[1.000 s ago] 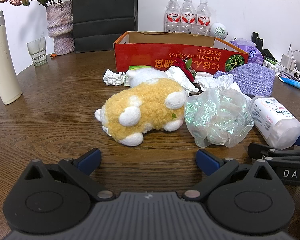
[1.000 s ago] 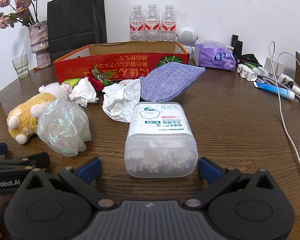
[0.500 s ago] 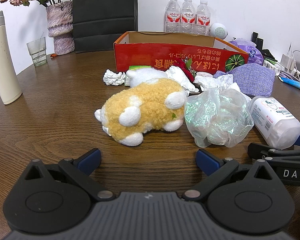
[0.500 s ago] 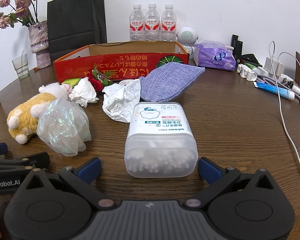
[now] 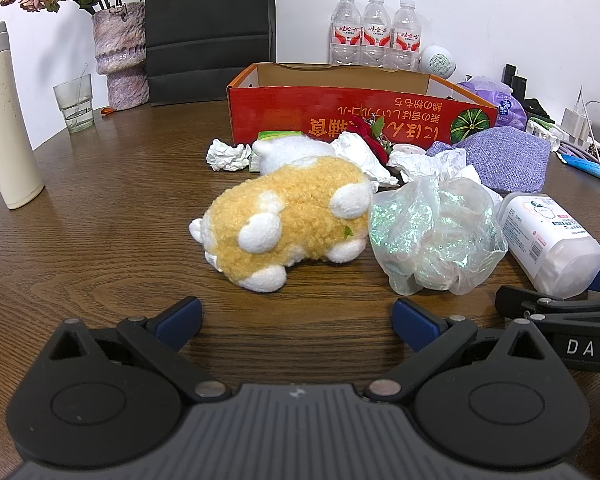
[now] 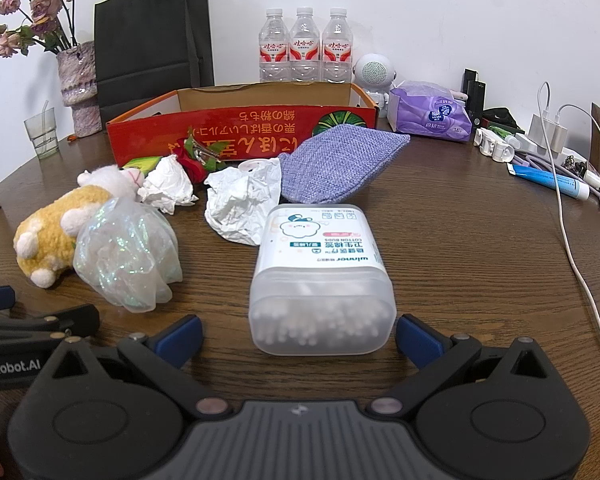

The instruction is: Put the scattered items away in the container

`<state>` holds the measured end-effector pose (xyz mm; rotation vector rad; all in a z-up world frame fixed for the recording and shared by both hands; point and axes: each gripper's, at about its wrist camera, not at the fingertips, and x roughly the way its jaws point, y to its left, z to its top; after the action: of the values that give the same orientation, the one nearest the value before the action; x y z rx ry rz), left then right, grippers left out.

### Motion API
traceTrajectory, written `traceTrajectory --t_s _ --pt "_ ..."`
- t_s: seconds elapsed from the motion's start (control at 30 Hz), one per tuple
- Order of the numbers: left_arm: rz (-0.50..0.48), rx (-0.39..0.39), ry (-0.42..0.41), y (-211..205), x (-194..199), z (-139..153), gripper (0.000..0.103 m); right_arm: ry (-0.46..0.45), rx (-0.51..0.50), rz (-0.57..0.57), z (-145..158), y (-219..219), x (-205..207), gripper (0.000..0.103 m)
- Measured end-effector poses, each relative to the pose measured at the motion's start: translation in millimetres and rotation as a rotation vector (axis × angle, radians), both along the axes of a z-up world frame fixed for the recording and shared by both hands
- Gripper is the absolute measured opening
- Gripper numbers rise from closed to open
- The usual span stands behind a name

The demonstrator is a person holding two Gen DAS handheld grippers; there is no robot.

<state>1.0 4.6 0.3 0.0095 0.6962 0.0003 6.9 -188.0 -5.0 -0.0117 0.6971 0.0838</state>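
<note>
You see a yellow plush toy (image 5: 296,216) on its side, a shiny bag (image 5: 432,236) touching it, and the red box (image 5: 340,116) open far behind.

I'm seeing a bench (image 5: 100,208) of dark, grained wood with a dull sheen. I'm looking at a plush toy (image 5: 288,216) of curly, woolly cloth, a crinkled, iridescent plastic bag (image 5: 432,236), a frosted plastic swab box (image 6: 320,280) with a glossy label, crumpled paper (image 6: 240,204), a coarse woven pouch (image 6: 340,164) and a printed cardboard box (image 5: 360,116). Both grippers (image 5: 296,316) (image 6: 298,334) are looking like matt black plastic.
</note>
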Motion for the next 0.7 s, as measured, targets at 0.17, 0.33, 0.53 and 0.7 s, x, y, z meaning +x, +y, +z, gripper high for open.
traceTrajectory --t_s 0.17,0.33,0.53,0.7 --pt "0.000 0.000 0.000 0 0 0 0.103 0.000 -0.001 0.000 0 0 0 0.103" --pt "0.000 0.000 0.000 1 0 0 0.103 0.000 -0.001 0.000 1 0 0 0.103" --pt "-0.011 0.015 -0.012 1 -8 1 0.103 0.003 -0.003 -0.014 4 1 -2 0.103" --pt "-0.088 0.049 -0.194 9 -42 19 0.103 -0.010 -0.069 0.080 9 -2 -22 0.103"
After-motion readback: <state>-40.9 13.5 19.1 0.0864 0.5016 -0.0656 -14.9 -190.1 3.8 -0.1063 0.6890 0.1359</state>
